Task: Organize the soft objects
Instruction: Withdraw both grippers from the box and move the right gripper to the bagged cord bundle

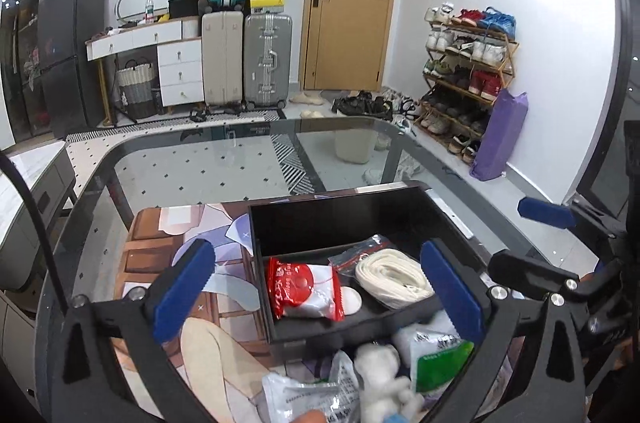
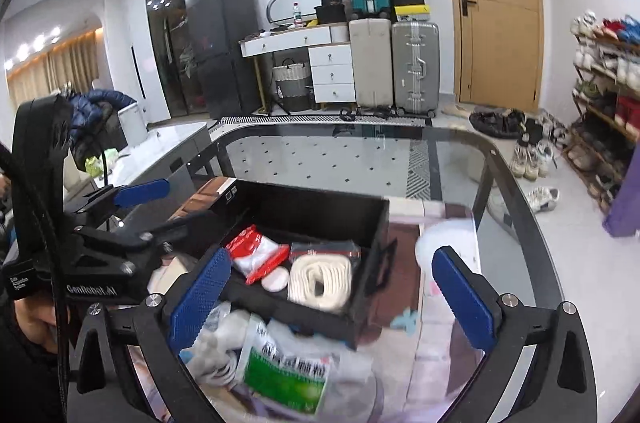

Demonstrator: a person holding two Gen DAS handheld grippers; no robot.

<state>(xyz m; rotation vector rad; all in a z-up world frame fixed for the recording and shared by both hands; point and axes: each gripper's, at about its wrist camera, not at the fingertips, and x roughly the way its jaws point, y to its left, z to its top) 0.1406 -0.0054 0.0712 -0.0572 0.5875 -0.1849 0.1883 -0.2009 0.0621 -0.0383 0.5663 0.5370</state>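
A black open box [image 1: 344, 223] [image 2: 312, 207] stands on a printed mat on the glass table. In it lie a red-and-white packet [image 1: 308, 289] [image 2: 256, 255], a coil of white rope [image 1: 394, 277] [image 2: 320, 281] and a round white pad [image 2: 276, 279]. In front of the box lie a green-and-white packet [image 1: 436, 355] [image 2: 286, 371], a white plush toy [image 1: 380, 379] and clear bags [image 1: 304, 395]. My left gripper [image 1: 320, 299] is open and empty above the box's near edge. My right gripper [image 2: 332, 303] is open and empty over the same spot.
The glass table's rounded edge [image 2: 520, 191] runs close on the right. The printed mat [image 1: 168, 263] lies under the box. Behind the table stand suitcases [image 1: 244, 59], a white desk, a shoe rack [image 1: 468, 79] and a purple bag [image 1: 500, 139].
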